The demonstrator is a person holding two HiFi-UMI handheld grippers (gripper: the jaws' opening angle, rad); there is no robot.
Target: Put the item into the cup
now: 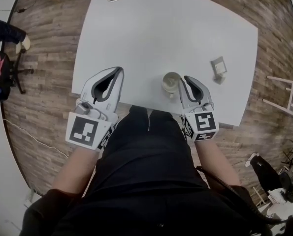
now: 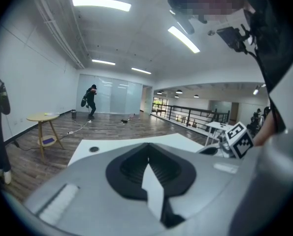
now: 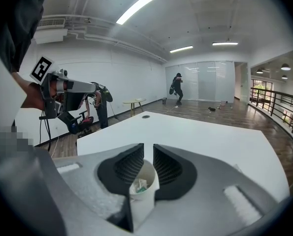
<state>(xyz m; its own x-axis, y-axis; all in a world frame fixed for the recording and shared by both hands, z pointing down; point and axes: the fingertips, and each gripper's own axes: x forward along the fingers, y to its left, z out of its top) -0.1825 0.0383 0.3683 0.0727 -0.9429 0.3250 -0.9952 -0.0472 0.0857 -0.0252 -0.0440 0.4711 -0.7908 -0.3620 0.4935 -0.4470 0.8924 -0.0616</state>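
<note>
Underfoot, floor (image 1: 48, 107): brown wood planks, matte.
Table (image 1: 176, 28): white, smooth, rectangular top.
Left gripper (image 1: 119, 71): grey shell, black ribbed pads, jaw tips meeting with nothing between them (it sits over the table's near edge).
Right gripper (image 3: 147, 150): same build, jaws parted by a narrow gap, gripping nothing, poised just above the cup.
Cup (image 3: 142, 200): pale paper, round, upright, mouth up, near the table's front edge.
Block (image 1: 218, 67): small, pale grey, boxy, well apart from the cup.
Item (image 3: 138, 185): crumpled whitish wad with a green fleck, lying inside the cup; too bunched to show a long axis.
</note>
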